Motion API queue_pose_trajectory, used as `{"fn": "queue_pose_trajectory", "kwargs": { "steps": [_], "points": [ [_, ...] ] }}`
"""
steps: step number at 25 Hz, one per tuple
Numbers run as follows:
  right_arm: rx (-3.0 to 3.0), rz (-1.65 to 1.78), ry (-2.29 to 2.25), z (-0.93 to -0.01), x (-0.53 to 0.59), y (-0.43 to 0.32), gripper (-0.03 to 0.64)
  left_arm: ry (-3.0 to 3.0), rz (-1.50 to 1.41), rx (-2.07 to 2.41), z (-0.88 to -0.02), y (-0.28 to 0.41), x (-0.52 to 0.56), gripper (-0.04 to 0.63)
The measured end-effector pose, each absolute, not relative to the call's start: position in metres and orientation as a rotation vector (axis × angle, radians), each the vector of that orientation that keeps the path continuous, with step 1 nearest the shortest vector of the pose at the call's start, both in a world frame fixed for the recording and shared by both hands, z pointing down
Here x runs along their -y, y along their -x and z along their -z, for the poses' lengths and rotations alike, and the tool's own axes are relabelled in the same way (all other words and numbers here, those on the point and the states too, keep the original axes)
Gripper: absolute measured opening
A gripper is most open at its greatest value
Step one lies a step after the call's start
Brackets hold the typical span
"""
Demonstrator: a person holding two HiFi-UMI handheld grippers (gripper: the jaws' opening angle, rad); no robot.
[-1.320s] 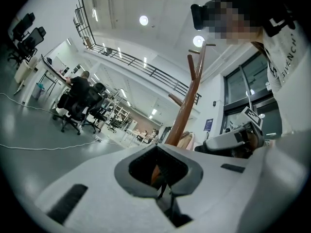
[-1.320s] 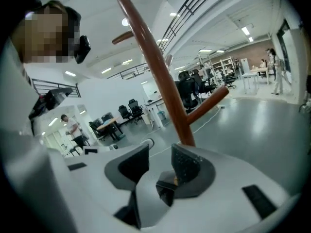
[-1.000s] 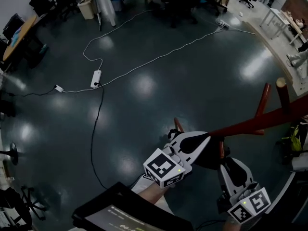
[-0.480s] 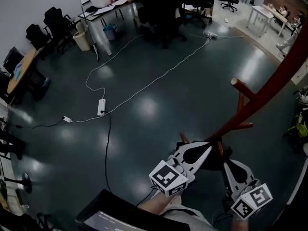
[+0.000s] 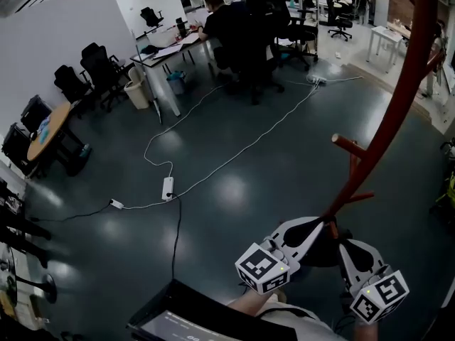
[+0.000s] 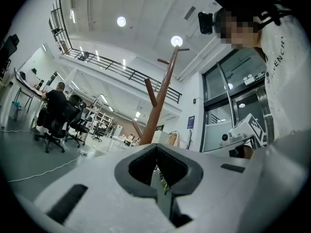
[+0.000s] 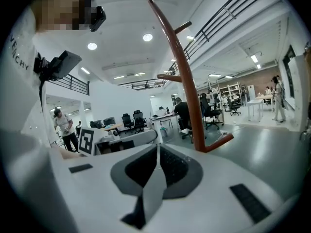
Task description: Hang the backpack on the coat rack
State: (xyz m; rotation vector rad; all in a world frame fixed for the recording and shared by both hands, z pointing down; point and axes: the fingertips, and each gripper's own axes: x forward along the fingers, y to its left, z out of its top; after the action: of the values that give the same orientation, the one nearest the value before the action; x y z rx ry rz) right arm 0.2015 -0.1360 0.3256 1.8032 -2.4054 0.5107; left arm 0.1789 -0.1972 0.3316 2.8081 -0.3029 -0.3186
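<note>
- Floor (image 5: 234,155), dark and glossy, runs under everything, with a white cable (image 5: 242,151) trailing across it.
- Coat rack (image 5: 398,105), reddish-brown, rises just beyond both grippers.
- Left gripper (image 5: 315,224) and right gripper (image 5: 348,246) sit low by its foot, each with jaws pressed together.
- Dark shape (image 5: 321,251) lies between them; I can't tell whether it's the backpack.

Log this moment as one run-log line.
left gripper shut, empty | right gripper shut, empty | coat rack ahead, visible pegs bare | backpack not in view
</note>
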Motion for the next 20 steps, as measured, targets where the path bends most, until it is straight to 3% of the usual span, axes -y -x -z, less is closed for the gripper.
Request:
{"fn": "queue_pose_trajectory", "kwargs": {
  "steps": [20],
  "points": [
    [2.391, -0.523, -1.807, -0.333, 0.131, -0.195, 0.031, -2.788, 0.292, 0.350, -0.342, -0.159, 0.205, 0.009]
  ]
}}
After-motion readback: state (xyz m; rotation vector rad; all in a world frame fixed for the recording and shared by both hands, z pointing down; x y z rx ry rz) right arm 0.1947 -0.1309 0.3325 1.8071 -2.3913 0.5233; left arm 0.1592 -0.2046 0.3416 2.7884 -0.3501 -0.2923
